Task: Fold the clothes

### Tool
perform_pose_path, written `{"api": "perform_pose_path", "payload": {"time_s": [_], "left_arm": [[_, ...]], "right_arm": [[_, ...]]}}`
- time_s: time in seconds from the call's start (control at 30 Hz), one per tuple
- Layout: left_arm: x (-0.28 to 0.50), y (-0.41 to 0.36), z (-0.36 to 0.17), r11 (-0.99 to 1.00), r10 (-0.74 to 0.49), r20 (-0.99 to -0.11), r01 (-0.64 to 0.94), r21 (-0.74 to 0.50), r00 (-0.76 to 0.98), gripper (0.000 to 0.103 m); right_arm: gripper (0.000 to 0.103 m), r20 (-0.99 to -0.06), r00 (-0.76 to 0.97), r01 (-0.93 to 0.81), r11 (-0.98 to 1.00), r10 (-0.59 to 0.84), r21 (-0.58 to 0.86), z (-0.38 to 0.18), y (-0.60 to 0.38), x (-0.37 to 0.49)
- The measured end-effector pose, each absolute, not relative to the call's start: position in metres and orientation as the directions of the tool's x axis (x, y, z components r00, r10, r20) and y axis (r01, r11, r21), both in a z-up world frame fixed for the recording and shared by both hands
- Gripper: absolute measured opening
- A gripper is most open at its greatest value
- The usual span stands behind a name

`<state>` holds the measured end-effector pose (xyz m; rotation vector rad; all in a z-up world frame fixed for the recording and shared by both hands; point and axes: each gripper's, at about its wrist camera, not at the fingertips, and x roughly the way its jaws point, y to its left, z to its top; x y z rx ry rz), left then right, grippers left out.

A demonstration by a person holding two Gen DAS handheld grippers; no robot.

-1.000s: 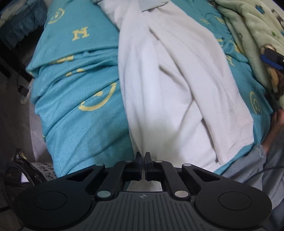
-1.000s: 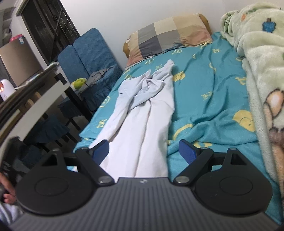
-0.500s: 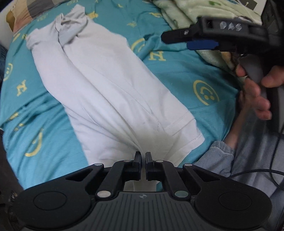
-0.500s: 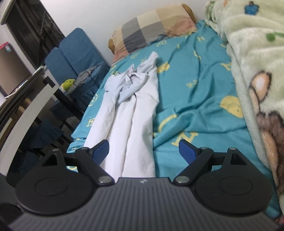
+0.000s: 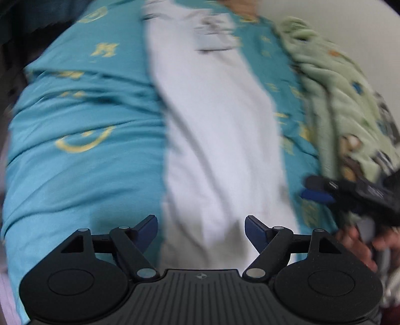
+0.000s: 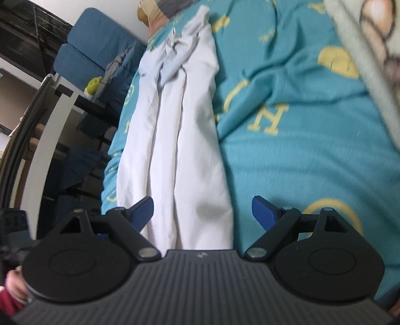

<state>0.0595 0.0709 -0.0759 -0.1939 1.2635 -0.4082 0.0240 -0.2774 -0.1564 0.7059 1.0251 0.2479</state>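
Observation:
A white garment (image 5: 220,130) lies folded into a long narrow strip on the teal bedsheet (image 5: 82,175), running away from me toward the pillow. My left gripper (image 5: 201,228) is open and empty just above its near end. The view is blurred. My right gripper (image 6: 202,210) is open and empty over the near end of the same garment (image 6: 190,140), seen from its right side. The right gripper also shows at the right edge of the left wrist view (image 5: 350,190).
A pale green fleece blanket (image 5: 332,105) is heaped along the right of the bed. A blue chair (image 6: 90,50) and a dark desk frame (image 6: 50,125) stand off the left edge of the bed. The pillow (image 6: 155,12) lies at the far end.
My left gripper has opened and let go of the white garment, and swung back to face up the bed. My right gripper has moved closer, down toward the garment's near end.

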Motion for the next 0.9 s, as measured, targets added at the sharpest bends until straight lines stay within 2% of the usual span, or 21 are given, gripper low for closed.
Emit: {"api": "perform_pose_path", "payload": {"time_s": [0.1, 0.23, 0.37, 0.53, 0.63, 0.67, 0.7, 0.73, 0.77, 0.8, 0.87, 0.9], "left_arm": [[0.069, 0.075, -0.086, 0.919, -0.390, -0.896, 0.144, -0.367, 0.210, 0.079], [0.072, 0.069, -0.092, 0.922, -0.378, -0.910, 0.161, -0.352, 0.171, 0.080], [0.070, 0.069, -0.094, 0.902, -0.422, -0.899, 0.162, -0.401, 0.121, 0.081], [0.065, 0.061, -0.095, 0.864, -0.474, -0.880, 0.202, -0.461, 0.019, 0.080], [0.063, 0.055, -0.095, 0.858, -0.467, -0.884, 0.230, -0.458, -0.019, 0.078], [0.062, 0.054, -0.095, 0.856, -0.465, -0.885, 0.239, -0.459, -0.033, 0.073], [0.062, 0.053, -0.094, 0.857, -0.458, -0.888, 0.247, -0.452, -0.038, 0.065], [0.062, 0.052, -0.093, 0.861, -0.447, -0.894, 0.254, -0.441, -0.034, 0.059], [0.062, 0.052, -0.091, 0.862, -0.445, -0.895, 0.258, -0.437, -0.030, 0.045], [0.062, 0.054, -0.090, 0.859, -0.453, -0.891, 0.254, -0.444, -0.027, 0.031], [0.063, 0.058, -0.087, 0.853, -0.474, -0.880, 0.240, -0.463, -0.012, 0.012], [0.064, 0.060, -0.084, 0.848, -0.487, -0.873, 0.237, -0.474, -0.003, 0.011]], "right_arm": [[0.086, -0.715, 0.477, 0.156, 0.751, 0.511, 0.642, -0.164, -0.276, 0.023], [0.087, -0.724, 0.446, 0.171, 0.744, 0.526, 0.646, -0.171, -0.273, 0.021], [0.088, -0.711, 0.414, 0.151, 0.728, 0.568, 0.669, -0.173, -0.267, 0.019], [0.082, -0.709, 0.359, 0.137, 0.717, 0.607, 0.684, -0.173, -0.255, 0.010], [0.069, -0.728, 0.338, 0.124, 0.739, 0.596, 0.662, -0.170, -0.247, 0.003], [0.062, -0.743, 0.339, 0.118, 0.758, 0.577, 0.642, -0.168, -0.245, 0.003], [0.049, -0.758, 0.340, 0.111, 0.776, 0.557, 0.621, -0.166, -0.243, 0.002], [0.044, -0.771, 0.344, 0.112, 0.792, 0.536, 0.600, -0.165, -0.242, 0.001], [0.029, -0.784, 0.351, 0.115, 0.808, 0.511, 0.578, -0.163, -0.242, 0.000], [0.018, -0.790, 0.363, 0.114, 0.818, 0.493, 0.563, -0.160, -0.243, 0.000], [0.012, -0.777, 0.392, 0.111, 0.813, 0.493, 0.572, -0.154, -0.247, -0.002], [0.010, -0.768, 0.405, 0.115, 0.806, 0.496, 0.581, -0.151, -0.249, -0.003]]}}
